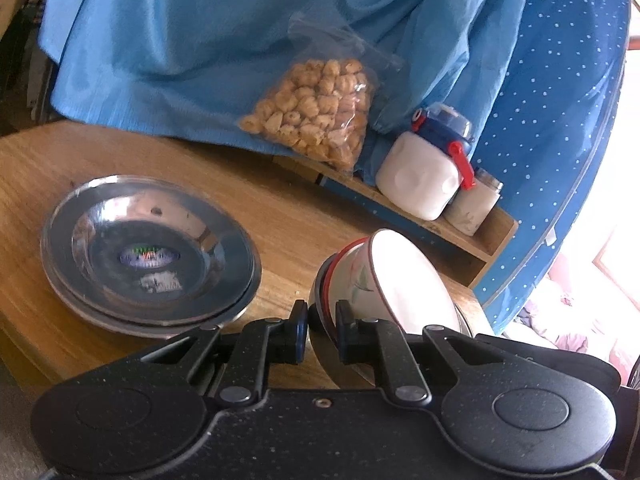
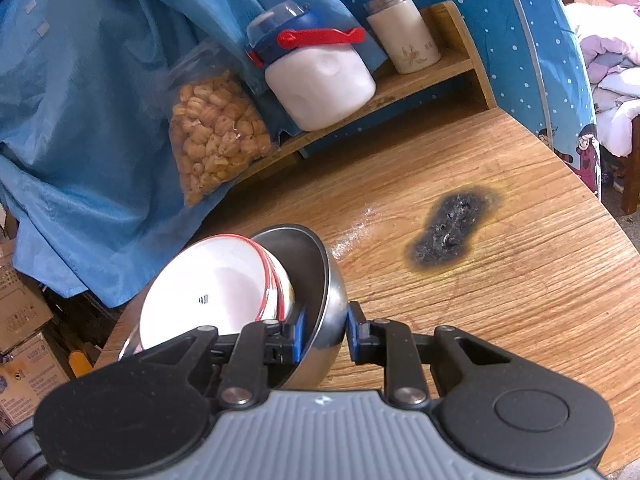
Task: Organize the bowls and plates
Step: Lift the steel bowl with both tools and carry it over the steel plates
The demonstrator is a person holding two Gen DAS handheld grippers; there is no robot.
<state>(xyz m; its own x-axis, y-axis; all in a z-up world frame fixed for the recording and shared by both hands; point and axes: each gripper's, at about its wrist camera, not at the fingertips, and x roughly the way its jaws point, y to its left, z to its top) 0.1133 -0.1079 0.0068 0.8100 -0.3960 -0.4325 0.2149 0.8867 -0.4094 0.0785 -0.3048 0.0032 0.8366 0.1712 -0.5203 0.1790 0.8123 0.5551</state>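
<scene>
Together held: a tilted nest of bowls was gripped from both sides above the wooden table (image 2: 500, 280).
Left gripper (image 1: 320, 330): its jaws were clamped on the rim of the white bowl (image 1: 400, 276) with the red band.
Right gripper (image 2: 324, 336): its jaws were clenched on the wall of the steel bowl (image 2: 320, 280), in which the white bowl (image 2: 212, 280) was nested.
Left wrist view only: stacked steel plates (image 1: 148, 256) were seen on the table (image 1: 288, 216) at nine o'clock of the bowls.
Right wrist view only: a black scorch mark (image 2: 452, 228) was seen at two o'clock of the bowls.
Both views: a snack bag (image 1: 320, 112) and a white jug (image 2: 320, 80) were seen at twelve o'clock.
</scene>
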